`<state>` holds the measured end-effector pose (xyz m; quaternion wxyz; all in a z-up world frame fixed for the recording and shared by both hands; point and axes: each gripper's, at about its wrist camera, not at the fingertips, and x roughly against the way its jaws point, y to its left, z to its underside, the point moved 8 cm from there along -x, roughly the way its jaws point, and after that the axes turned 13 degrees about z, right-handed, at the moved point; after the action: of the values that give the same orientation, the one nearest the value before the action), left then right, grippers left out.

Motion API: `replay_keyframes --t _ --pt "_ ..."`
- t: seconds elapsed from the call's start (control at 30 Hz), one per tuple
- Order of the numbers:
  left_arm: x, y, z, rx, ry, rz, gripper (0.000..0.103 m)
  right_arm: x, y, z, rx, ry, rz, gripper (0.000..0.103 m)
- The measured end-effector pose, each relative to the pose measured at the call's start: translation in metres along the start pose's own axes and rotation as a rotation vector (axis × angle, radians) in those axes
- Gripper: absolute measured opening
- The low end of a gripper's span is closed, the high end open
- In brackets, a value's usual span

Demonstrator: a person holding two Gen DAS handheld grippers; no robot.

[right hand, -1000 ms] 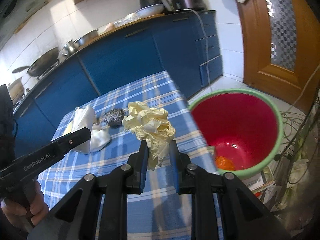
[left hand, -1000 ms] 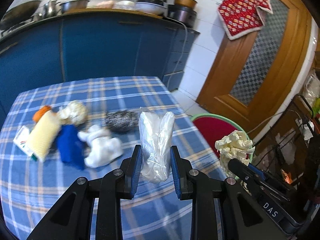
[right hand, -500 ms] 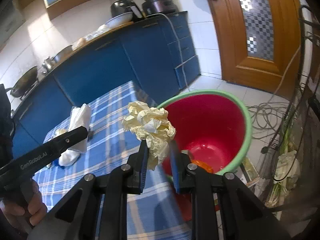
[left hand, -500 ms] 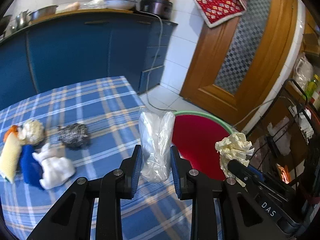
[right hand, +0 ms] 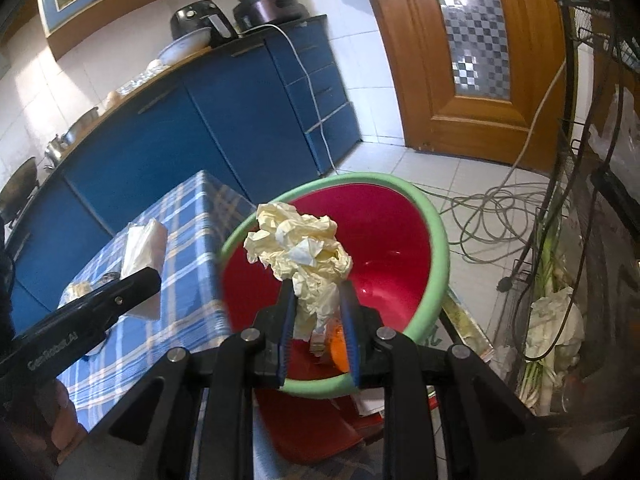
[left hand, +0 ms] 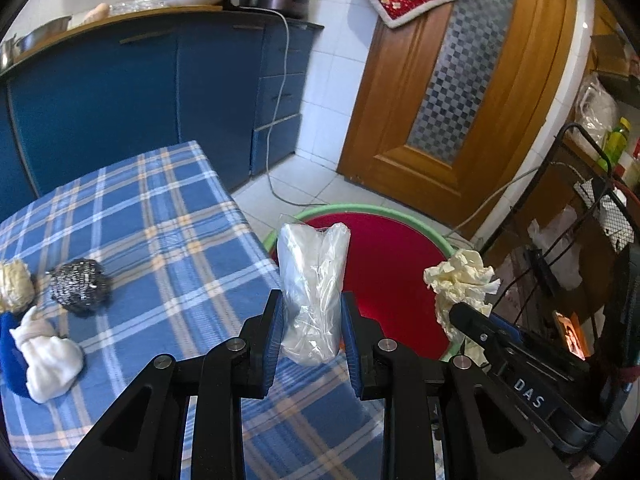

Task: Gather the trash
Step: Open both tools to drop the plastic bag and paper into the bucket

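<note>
My left gripper (left hand: 312, 312) is shut on a clear crumpled plastic bag (left hand: 313, 280), held at the table's right edge beside the bin. My right gripper (right hand: 318, 300) is shut on a crumpled cream paper wad (right hand: 300, 248), held over the red bin with a green rim (right hand: 434, 248). The bin (left hand: 394, 260) stands on the floor right of the table; an orange scrap (right hand: 339, 346) lies inside it. The paper wad (left hand: 460, 280) also shows in the left wrist view. The bag (right hand: 142, 246) shows in the right wrist view.
On the blue checked tablecloth (left hand: 160, 220) lie a steel scourer (left hand: 78, 286), a white cloth wad (left hand: 48, 354), a blue item (left hand: 8, 348) and a yellowish ball (left hand: 14, 290). A wire rack (left hand: 580, 240) stands right of the bin. Cables (right hand: 492, 208) lie on the floor.
Both grippers have moved right, off the table toward the bin, each still holding its item. The paper wad now hangs over the bin's opening.
</note>
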<state>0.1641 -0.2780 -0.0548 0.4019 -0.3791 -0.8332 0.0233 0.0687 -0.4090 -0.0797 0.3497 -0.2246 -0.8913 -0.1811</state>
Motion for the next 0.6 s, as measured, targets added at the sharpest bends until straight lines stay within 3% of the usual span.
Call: replay_keyframes --t 0.17,0.3,0.6 --pt "-0.010 -0.002 0.001 -0.001 0.015 0.004 0.028 -0.015 -0.006 0.001 -0.015 0.026 0.012 0.029" --pt "-0.016 0.000 0.002 0.003 0.024 0.005 0.028 -0.021 -0.008 0.002 -0.027 0.038 0.002 0.043" --pt "-0.028 -0.004 0.002 -0.009 0.040 0.014 0.029 -0.018 -0.018 -0.002 -0.067 0.028 0.008 0.044"
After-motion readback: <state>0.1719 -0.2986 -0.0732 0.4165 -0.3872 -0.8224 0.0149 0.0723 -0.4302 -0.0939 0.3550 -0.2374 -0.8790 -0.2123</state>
